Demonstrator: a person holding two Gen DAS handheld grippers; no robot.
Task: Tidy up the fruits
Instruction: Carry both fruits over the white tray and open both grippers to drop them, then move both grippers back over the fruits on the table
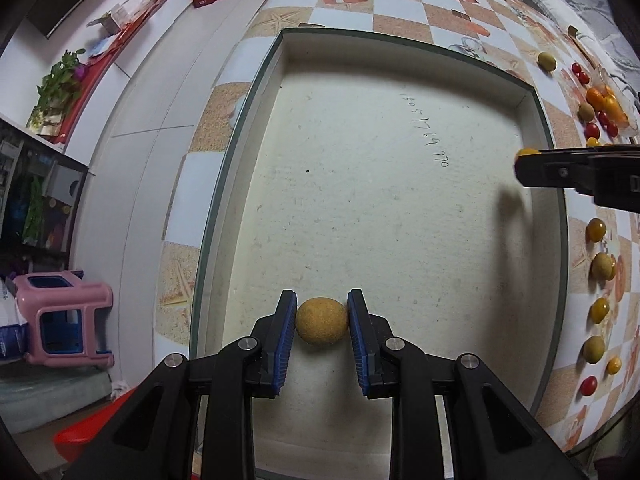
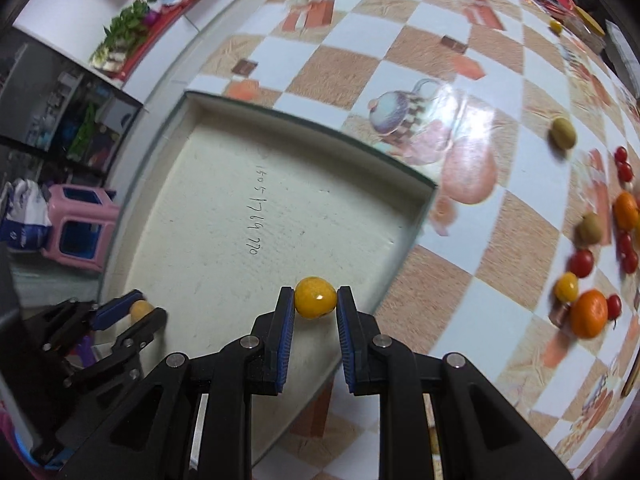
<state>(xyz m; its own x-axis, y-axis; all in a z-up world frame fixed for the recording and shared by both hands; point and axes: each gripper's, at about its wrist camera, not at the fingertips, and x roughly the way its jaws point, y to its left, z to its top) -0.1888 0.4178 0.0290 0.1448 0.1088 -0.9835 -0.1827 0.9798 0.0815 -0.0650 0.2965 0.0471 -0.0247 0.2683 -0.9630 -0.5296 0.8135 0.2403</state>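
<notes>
1. The left gripper [image 1: 322,322] points down into the shallow box [image 1: 256,92], its fingers [image 1: 286,330] closed on a rough tan fruit [image 1: 321,321] held just above the box floor near the near-left side.
2. The right gripper [image 2: 315,304] has its fingers closed on a smooth yellow fruit [image 2: 315,297], hanging over the box's right-hand part, close to the wall.
3. The box holds no fruit yet; the remaining fruit lies scattered on the table [image 1: 400,8] to the right: small red tomatoes [image 2: 581,263], oranges [image 2: 589,314] and greenish-brown fruits [image 2: 563,133].
4. Risk: both fruits are round and pinched only at their sides, so any tilt or jolt could let one slip out early.
5. Risk: released from a height, a round fruit would likely roll across the bare floor and mix with the other kind.
6. Risk: the yellow fruit hangs close to the box wall; let go there, it could strike the rim and bounce onto the table.
7. Risk: the yellow fruit looks soft, so a hard squeeze might bruise it.
</notes>
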